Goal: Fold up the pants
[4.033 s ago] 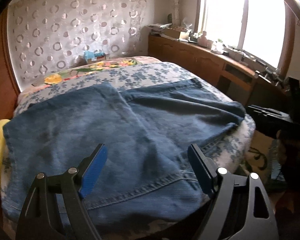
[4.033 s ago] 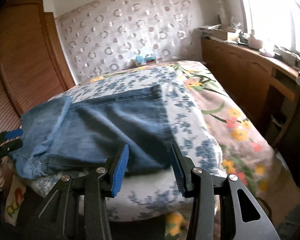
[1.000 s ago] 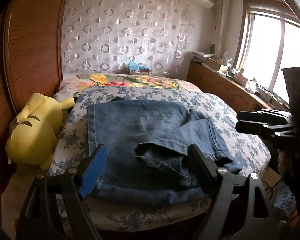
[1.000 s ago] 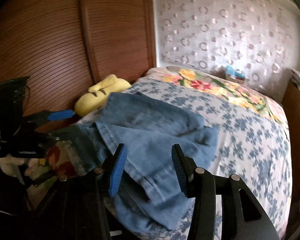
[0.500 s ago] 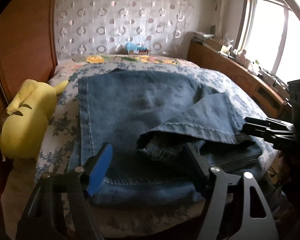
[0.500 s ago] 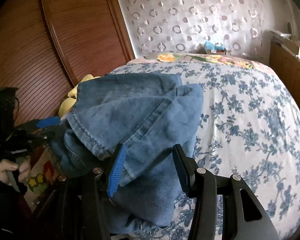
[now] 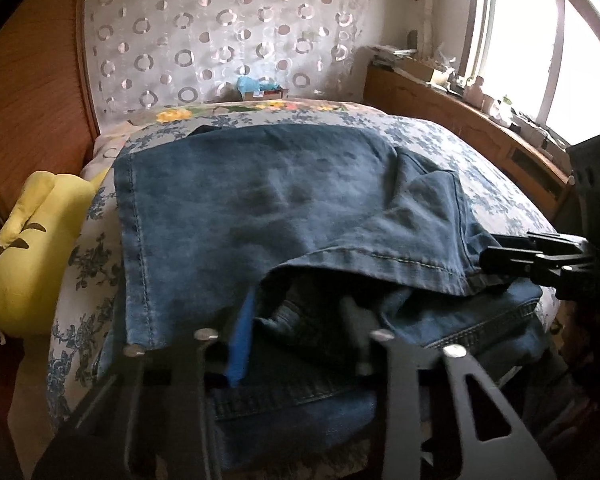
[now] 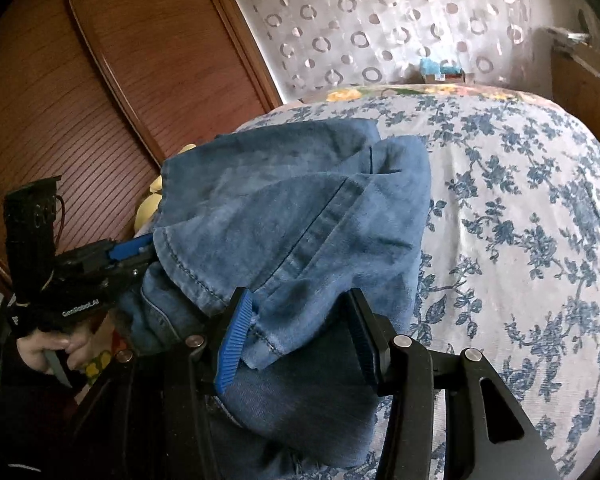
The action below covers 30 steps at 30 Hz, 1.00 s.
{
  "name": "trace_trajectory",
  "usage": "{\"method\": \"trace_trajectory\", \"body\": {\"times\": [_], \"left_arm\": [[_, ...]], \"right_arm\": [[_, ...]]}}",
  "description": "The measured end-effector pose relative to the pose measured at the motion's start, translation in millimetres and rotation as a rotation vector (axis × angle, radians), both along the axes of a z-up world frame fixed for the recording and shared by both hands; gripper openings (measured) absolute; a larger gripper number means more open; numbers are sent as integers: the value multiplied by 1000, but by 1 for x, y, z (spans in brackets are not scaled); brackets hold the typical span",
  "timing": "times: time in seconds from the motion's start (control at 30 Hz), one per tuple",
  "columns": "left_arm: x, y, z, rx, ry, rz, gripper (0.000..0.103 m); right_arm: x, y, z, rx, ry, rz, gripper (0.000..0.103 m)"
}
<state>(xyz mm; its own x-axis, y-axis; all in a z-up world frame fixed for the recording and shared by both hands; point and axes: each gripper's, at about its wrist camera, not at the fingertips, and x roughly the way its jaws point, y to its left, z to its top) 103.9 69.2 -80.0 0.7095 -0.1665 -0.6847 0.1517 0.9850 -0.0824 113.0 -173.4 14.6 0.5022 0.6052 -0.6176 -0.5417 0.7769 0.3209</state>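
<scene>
1. Closing around bunched denim at the bed's (image 7: 80, 280) near edge, the left gripper (image 7: 296, 332) had narrowed from wide open; the jeans (image 7: 260, 208), previously spread flat, now lay folded over.
2. The right gripper (image 8: 300, 336), jaws half-open, straddled the jeans' hem (image 8: 268, 344); whether it was gripped I cannot tell.

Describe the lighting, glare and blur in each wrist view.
Left wrist view: the window is blown out white, the left gripper is motion-blurred with its jaws closing around denim, and the jeans stay fairly sharp. Right wrist view: even light, no glare, dark fisheye corners, and the right gripper is sharp.
</scene>
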Motion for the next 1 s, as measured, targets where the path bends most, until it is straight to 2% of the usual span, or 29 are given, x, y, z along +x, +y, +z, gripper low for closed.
{"method": "trace_trajectory", "body": {"times": [0.03,0.07,0.1,0.13,0.23,0.33,0.47,0.6,0.7,0.83,1.0], "left_arm": [[-1,1,2,-1,-5,1,23],[-5,2,6,-6,-19,3,22],[-8,2,9,-8,-33,4,21],[-13,2,14,-8,-51,2,20],[-25,-2,26,9,-95,-12,17],[-34,-5,37,15,-134,-9,16],[-51,-2,58,-11,-229,18,13],[-60,6,69,-50,-243,27,13],[-66,12,70,-64,-247,46,12],[-71,26,61,-79,-221,87,12],[-71,43,34,-94,-154,128,13]], "right_arm": [[2,-1,1,7,-1,-2,45],[2,-2,3,16,-9,-1,37],[3,-4,5,21,-18,8,23],[4,-6,8,21,-34,13,14],[4,-9,23,39,-87,27,6],[1,-10,41,45,-151,31,5],[4,-6,67,48,-223,52,3],[13,10,96,59,-280,85,3],[20,37,111,40,-317,125,3],[41,70,104,8,-310,175,3],[71,115,89,-48,-278,214,3]]}}
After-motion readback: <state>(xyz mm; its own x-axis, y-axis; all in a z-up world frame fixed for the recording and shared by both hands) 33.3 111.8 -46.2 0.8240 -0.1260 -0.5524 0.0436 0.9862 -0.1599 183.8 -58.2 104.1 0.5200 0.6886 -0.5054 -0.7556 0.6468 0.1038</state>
